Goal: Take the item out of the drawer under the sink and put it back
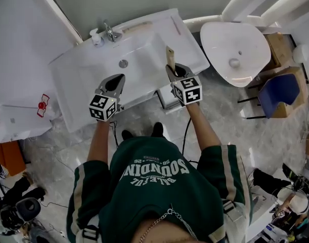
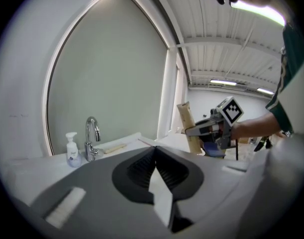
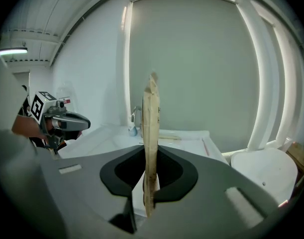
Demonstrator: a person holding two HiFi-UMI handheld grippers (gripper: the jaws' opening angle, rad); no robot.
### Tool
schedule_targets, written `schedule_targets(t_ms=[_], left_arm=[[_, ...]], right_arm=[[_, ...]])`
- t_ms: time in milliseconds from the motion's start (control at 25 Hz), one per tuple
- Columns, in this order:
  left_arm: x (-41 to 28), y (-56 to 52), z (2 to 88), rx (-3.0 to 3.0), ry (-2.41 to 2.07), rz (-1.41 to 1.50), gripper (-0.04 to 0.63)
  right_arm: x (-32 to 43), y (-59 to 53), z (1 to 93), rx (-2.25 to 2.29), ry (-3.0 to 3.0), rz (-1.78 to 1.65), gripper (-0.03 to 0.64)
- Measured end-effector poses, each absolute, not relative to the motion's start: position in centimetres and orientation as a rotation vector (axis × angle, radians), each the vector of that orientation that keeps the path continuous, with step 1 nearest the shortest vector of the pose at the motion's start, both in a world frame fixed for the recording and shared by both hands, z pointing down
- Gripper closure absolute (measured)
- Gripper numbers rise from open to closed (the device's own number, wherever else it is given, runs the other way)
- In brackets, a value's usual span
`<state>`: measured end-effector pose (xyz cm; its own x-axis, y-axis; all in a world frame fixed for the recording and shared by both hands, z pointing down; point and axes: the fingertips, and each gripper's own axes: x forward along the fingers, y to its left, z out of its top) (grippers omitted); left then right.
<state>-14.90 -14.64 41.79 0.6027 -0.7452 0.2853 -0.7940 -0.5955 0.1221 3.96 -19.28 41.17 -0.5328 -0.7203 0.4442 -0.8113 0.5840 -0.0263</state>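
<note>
White sink [image 1: 78,80] straight ahead. Right claw [image 1: 172,72] above the sink's right end, clamped on a flat tan packet [image 1: 170,58] that stands upright, clear of the sink. Left claw [image 1: 114,82] over the sink's near rim, jaws together, nothing between them. Tap [image 1: 111,33] and soap bottle [image 1: 95,37] at the far edge.

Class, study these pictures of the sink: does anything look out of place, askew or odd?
Only one thing: a flat tan packet stands upright, pinched in the right tongs above the front edge of the sink, rather than lying stored. Below it, what looks like the drawer stands pulled out. Nothing looks spilled or broken.
</note>
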Motion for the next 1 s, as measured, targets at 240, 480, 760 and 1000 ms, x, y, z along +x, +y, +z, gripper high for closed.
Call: schedule_targets(t_ms=[240,480,760,1000], left_arm=[[-14.0,-15.0,42.2,2.599,-1.232,0.295,0.545],[-12.8,-14.9,42.4,2.615,-1.188,0.302,0.545],[-9.2,-13.6,44.3,2.63,-1.056,0.352,0.546],[-4.6,-12.4,47.5,2.631,-0.888,0.428,0.545]], right_arm=[[4.4,-19.2,41.4,1.254,-2.418,0.344,0.572],[5.2,-18.6,41.5,1.285,-2.412,0.367,0.572],[8.0,-17.0,43.8,1.364,-2.369,0.469,0.572],[11.4,-14.3,48.1,1.438,-2.279,0.581,0.572]])
